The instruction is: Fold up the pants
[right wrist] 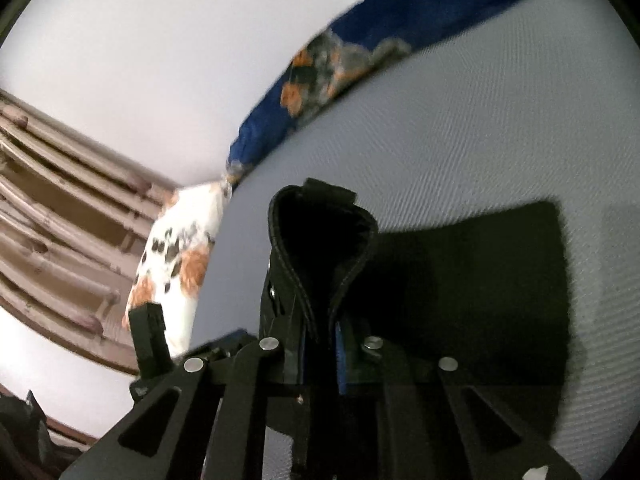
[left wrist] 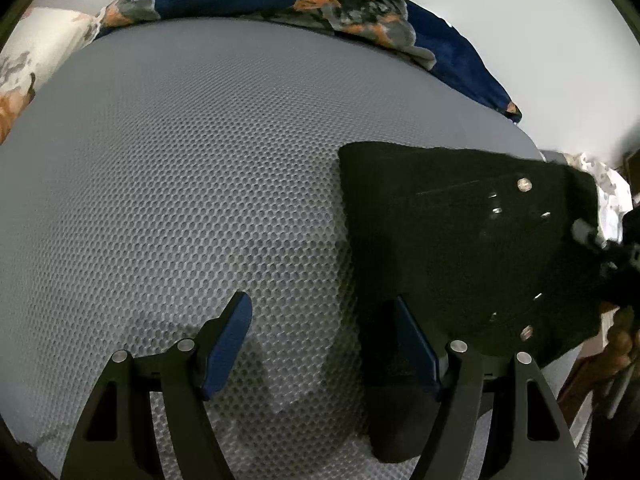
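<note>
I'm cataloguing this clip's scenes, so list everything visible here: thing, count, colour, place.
pants: one, black, on the mattress, right side in the left wrist view; an edge is pinched up
mattress: one, grey mesh, fills most of both views
blanket: one, navy with orange-grey flowers, along the far edge
floral cloth: white with orange, at the mattress corner
wooden slats: brown, beside the bed
left gripper: open, over the pants' edge
right gripper: shut on the pants

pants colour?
Black pants, with small silver studs; clearest in the left wrist view, lying on the grey mesh bed cover.
</note>
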The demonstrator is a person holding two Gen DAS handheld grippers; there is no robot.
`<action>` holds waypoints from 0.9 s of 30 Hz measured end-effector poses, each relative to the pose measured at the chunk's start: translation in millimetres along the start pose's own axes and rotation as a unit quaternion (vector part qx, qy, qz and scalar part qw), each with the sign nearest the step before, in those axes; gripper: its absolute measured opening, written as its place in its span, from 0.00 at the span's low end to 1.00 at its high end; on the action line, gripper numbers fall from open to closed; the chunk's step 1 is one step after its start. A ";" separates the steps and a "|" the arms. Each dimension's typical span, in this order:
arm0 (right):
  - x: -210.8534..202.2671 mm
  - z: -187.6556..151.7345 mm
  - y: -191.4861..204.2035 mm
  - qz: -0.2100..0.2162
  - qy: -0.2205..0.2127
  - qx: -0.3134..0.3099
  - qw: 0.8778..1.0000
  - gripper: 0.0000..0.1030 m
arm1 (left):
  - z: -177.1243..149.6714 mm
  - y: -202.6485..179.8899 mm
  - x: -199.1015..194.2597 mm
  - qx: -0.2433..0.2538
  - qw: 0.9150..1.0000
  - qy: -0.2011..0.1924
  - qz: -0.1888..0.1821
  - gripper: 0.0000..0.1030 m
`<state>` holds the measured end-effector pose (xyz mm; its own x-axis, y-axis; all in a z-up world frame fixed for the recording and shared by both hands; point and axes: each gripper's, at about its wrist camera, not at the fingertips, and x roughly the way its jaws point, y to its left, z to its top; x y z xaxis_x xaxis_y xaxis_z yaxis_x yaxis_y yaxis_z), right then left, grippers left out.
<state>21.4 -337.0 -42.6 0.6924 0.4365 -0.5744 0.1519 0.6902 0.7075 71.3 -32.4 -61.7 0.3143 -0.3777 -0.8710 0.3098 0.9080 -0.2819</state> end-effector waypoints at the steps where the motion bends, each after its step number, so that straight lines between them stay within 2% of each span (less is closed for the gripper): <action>1: -6.6 2.5 -7.1 -0.009 -0.007 0.008 1.000 0.11 | 2.2 -4.0 1.4 0.003 1.000 0.000 0.002 0.71; 3: -16.4 4.5 -26.7 -0.034 -0.019 0.026 0.999 0.11 | 5.4 -10.1 3.2 0.009 1.000 -0.002 0.003 0.71; 6: -17.9 -1.7 -63.3 -0.082 -0.014 0.066 0.994 0.11 | 9.3 -19.4 8.5 0.018 1.000 -0.001 0.005 0.71; 9: -12.4 -10.6 -80.7 -0.112 -0.006 0.070 0.991 0.12 | 11.5 -28.3 15.6 0.027 1.000 0.006 0.006 0.71; 16: -11.7 -7.4 -64.7 -0.152 0.001 0.064 0.986 0.25 | 17.5 -45.6 30.9 0.046 0.999 0.012 0.024 0.71; 24: -35.5 -33.1 -47.8 -0.199 0.000 0.034 0.979 0.25 | 18.2 -52.5 35.6 0.053 0.998 0.005 0.038 0.71; 27: -44.9 -42.2 -45.2 -0.202 -0.002 0.032 0.979 0.25 | 13.6 -53.4 32.0 0.057 0.998 0.000 0.040 0.71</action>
<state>-46.4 -363.4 -66.1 0.5696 0.1321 -0.8112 0.4579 0.7687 0.4467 77.0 -95.4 -69.0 0.3412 -0.3051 -0.8891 0.3836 0.9087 -0.1646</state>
